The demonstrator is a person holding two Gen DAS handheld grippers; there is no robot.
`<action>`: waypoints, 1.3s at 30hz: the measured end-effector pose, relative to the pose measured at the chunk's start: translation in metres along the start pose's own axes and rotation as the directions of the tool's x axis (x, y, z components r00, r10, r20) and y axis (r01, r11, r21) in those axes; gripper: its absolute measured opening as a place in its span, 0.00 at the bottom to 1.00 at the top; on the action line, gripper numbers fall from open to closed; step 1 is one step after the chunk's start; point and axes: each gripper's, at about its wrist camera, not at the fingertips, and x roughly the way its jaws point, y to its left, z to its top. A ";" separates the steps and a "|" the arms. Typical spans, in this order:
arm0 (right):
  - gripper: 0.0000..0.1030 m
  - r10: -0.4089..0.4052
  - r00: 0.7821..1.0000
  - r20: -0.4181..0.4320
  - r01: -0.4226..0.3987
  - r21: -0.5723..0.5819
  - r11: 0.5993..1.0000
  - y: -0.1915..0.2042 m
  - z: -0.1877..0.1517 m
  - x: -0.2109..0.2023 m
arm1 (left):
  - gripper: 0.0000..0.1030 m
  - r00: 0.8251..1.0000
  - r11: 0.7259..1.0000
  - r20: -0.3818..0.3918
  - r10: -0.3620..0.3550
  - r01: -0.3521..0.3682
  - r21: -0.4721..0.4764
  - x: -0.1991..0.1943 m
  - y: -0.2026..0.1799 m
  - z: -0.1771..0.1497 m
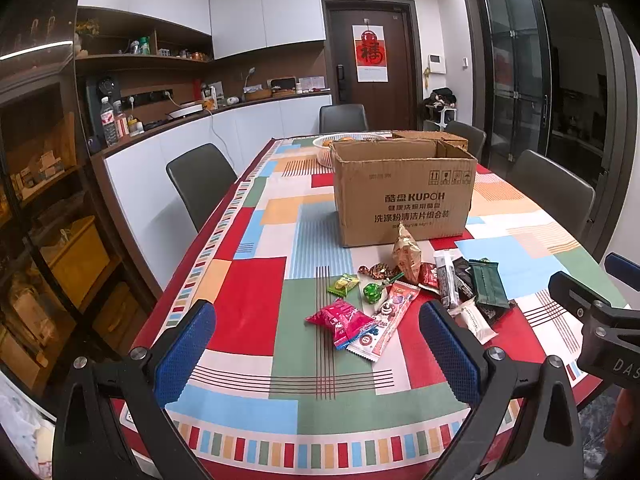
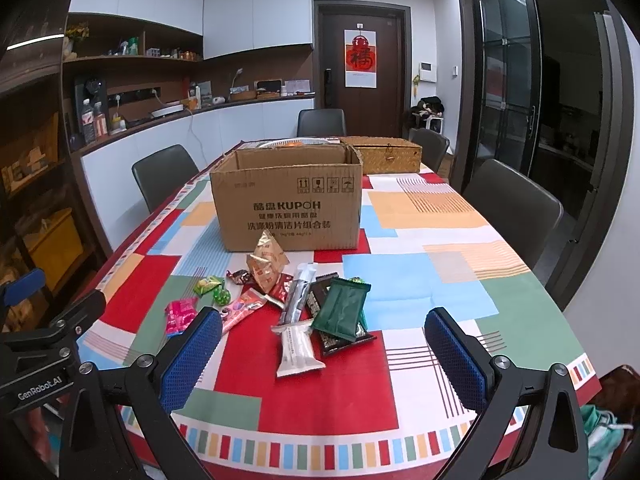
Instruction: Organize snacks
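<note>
An open cardboard box [image 1: 404,196] [image 2: 288,208] stands mid-table. In front of it lies a loose pile of snacks: a gold pyramid pack [image 1: 406,254] [image 2: 267,264], a pink packet [image 1: 340,320] [image 2: 180,314], a dark green packet [image 1: 486,282] [image 2: 341,308], a white bar [image 2: 297,348] [image 1: 474,318] and several small candies. My left gripper [image 1: 316,350] is open near the table's front edge, short of the pink packet. My right gripper [image 2: 324,354] is open too, with the white bar lying on the cloth between its blue pads [image 2: 192,360], below them.
A patchwork tablecloth [image 1: 248,288] [image 2: 420,272] covers the table. Behind the box sit a white bowl with fruit [image 1: 328,144] and a woven basket [image 2: 386,154]. Grey chairs [image 1: 200,180] [image 2: 516,208] line both sides. A counter runs along the left wall.
</note>
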 end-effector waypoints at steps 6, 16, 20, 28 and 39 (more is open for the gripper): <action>1.00 0.001 1.000 -0.013 -0.001 -0.003 1.000 0.000 -0.001 0.004 | 1.00 1.000 1.000 -0.006 -0.004 0.004 -0.002 0.003 0.001 -0.002; 1.00 0.015 0.999 -0.041 -0.016 -0.006 1.000 0.002 -0.004 0.013 | 1.00 1.000 1.000 -0.026 -0.009 0.009 0.001 0.014 0.001 -0.004; 1.00 0.027 0.998 -0.058 -0.028 -0.014 1.000 0.005 -0.005 0.019 | 1.00 0.999 1.000 -0.035 -0.016 0.016 -0.001 0.020 0.002 -0.006; 0.97 0.060 0.992 -0.112 -0.064 -0.031 0.997 0.012 -0.007 0.048 | 1.00 0.997 1.000 -0.073 -0.029 0.028 -0.013 0.042 0.005 -0.009; 0.82 0.112 0.963 -0.246 -0.123 -0.031 0.992 0.021 -0.017 0.107 | 0.91 0.985 0.999 -0.165 -0.049 0.047 -0.018 0.095 0.004 -0.016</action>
